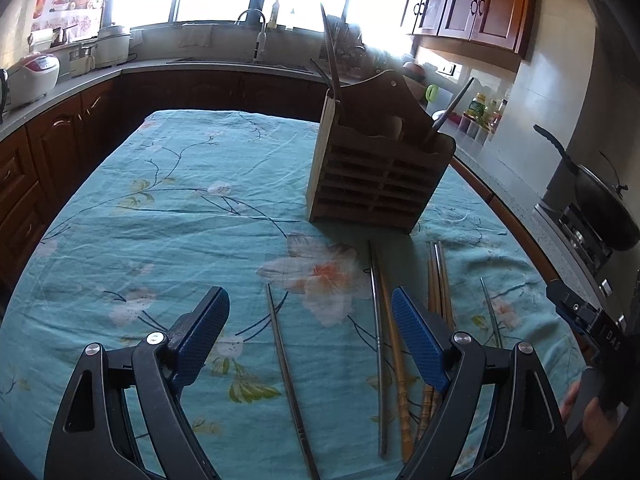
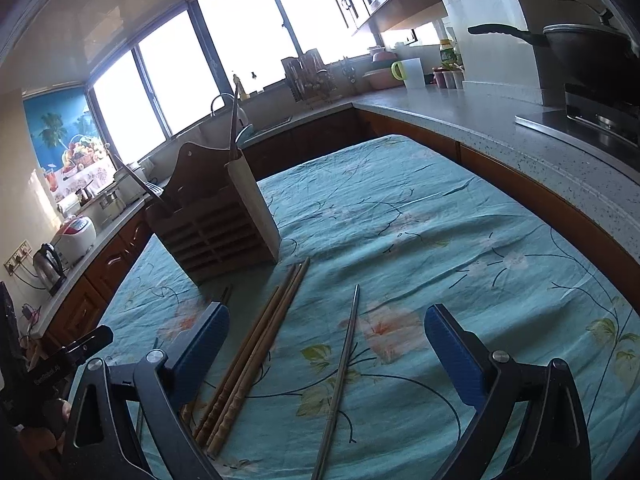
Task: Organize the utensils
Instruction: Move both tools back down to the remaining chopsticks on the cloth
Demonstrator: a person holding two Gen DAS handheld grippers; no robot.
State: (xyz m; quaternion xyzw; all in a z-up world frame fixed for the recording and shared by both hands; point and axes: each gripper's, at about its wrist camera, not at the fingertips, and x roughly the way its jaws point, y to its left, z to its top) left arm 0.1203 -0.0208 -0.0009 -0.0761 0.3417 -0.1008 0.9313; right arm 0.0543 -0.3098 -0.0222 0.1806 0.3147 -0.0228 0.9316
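Observation:
A wooden utensil holder (image 1: pixel 376 168) stands on the table with two utensils sticking out; it also shows in the right wrist view (image 2: pixel 224 224). Loose chopsticks lie on the cloth in front of it. My left gripper (image 1: pixel 310 312) is open and empty above a metal chopstick (image 1: pixel 288 376); another metal chopstick (image 1: pixel 378 340) and a bamboo one (image 1: pixel 396 360) lie by its right finger. My right gripper (image 2: pixel 326 330) is open and empty above a bundle of bamboo chopsticks (image 2: pixel 256 352) and a metal chopstick (image 2: pixel 340 376).
The table wears a teal floral cloth (image 1: pixel 180 220). Kitchen counters ring it, with a sink (image 1: pixel 256 60), a rice cooker (image 1: pixel 34 76) and a kettle (image 2: pixel 48 268) at the left, and a black wok (image 2: pixel 584 52) on a stove at the right.

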